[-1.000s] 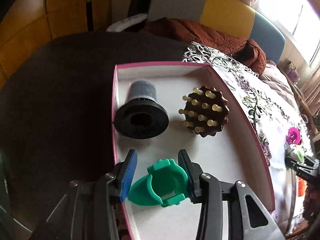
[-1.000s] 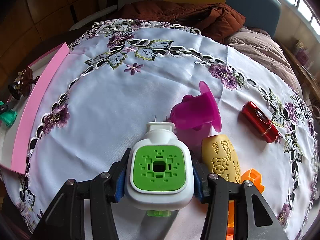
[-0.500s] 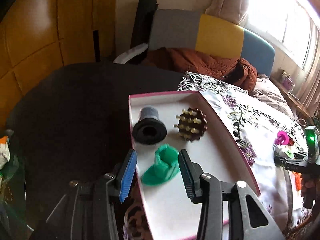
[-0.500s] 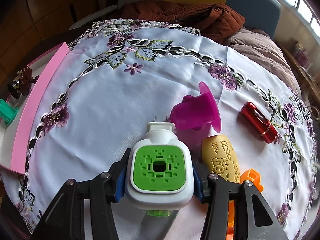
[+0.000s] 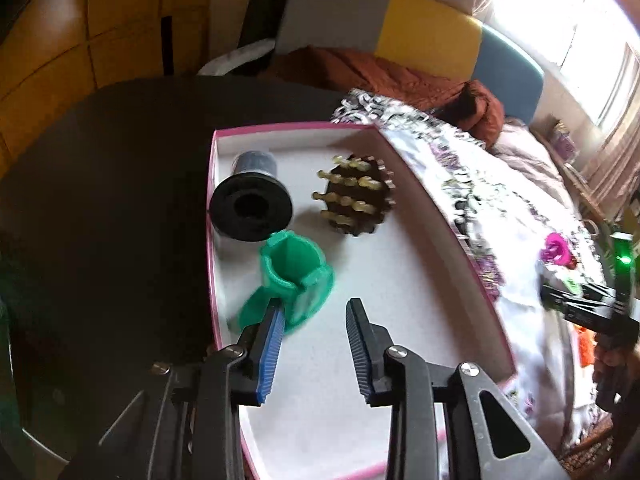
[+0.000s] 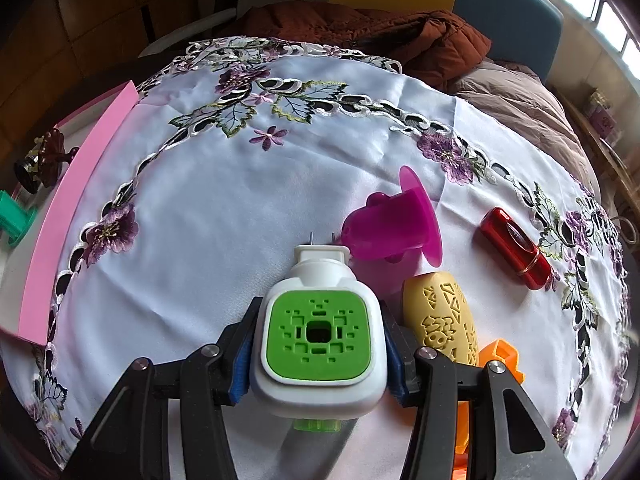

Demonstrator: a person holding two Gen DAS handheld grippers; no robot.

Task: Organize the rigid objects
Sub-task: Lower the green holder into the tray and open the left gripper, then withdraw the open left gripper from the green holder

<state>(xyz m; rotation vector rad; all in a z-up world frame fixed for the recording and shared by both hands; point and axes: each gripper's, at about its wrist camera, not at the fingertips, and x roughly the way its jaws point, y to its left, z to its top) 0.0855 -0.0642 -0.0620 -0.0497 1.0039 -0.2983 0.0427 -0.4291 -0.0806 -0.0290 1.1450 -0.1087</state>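
A dark round surface [image 5: 100,184] carries a white embroidered tablecloth [image 6: 224,200], with a rust-brown blanket [image 6: 360,28] heaped on the seat behind it. At the cloth's left edge sits my pink-rimmed white box [image 5: 416,292].

The white plug-in device with a green grille [image 6: 319,332] is clamped between the blue pads of my right tool [image 6: 318,346], its two prongs pointing away from me above the cloth. Just beyond it lies a magenta flanged cup [image 6: 394,226] on its side. A cream cylinder with cut-out patterns [image 6: 440,322] lies close beside the tool's right finger, with an orange plastic piece [image 6: 500,360] touching it. A red cylinder [image 6: 512,246] lies further right, apart from the others.

In the box, a green plastic cup piece [image 5: 292,276] lies near the left wall, blurred. My left tool [image 5: 314,344] hangs over the box floor with its jaws closing and nothing between them; the green piece sits just ahead of the left pad, and I cannot tell whether they touch. Behind it a black flanged tube [image 5: 250,202] lies on its side against the left wall, and a dark brown massage brush with pale pegs [image 5: 356,200] sits to the right of that, apart from it.
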